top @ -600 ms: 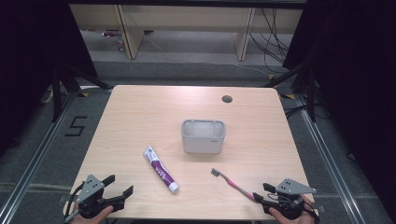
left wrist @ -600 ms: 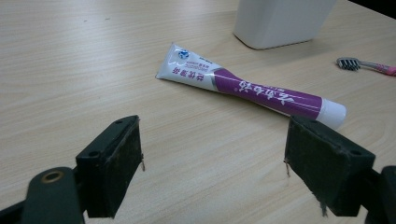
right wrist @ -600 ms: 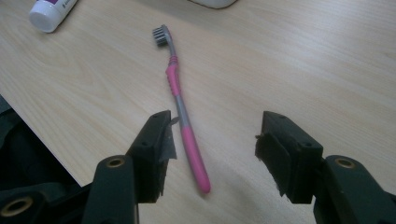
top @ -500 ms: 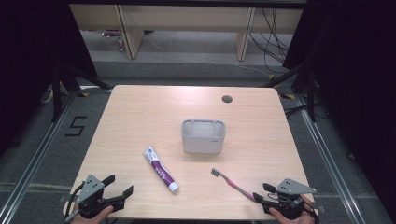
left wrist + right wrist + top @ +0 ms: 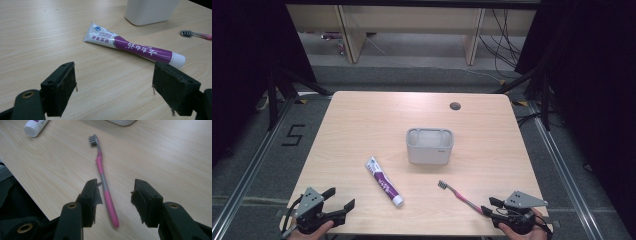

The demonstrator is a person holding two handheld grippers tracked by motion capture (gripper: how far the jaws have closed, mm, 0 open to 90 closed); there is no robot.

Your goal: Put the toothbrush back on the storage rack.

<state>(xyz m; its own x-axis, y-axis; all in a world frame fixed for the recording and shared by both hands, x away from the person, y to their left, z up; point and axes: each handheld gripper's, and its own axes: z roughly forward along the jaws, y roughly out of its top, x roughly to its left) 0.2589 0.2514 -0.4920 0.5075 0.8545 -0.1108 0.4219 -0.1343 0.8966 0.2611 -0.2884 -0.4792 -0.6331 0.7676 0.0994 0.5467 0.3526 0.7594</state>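
The right gripper view shows the right tongs (image 5: 113, 195) half-wide astride the pink toothbrush (image 5: 103, 182) handle, not pinching it. Left tongs (image 5: 339, 200), wide and empty, sit low at the worktop (image 5: 362, 120) near-left corner, facing the toothpaste tube (image 5: 132, 46).

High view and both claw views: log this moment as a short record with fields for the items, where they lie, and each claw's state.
table: light wood
tub: grey, upright, mid-table
toothpaste: purple and white tube, flat, left of tub and nearer the person
toothbrush: pink handle, flat, bristles toward tub
left claw: open, short of the toothpaste, holding nothing
right claw: open, jaws either side of the toothbrush handle, not pressing on it
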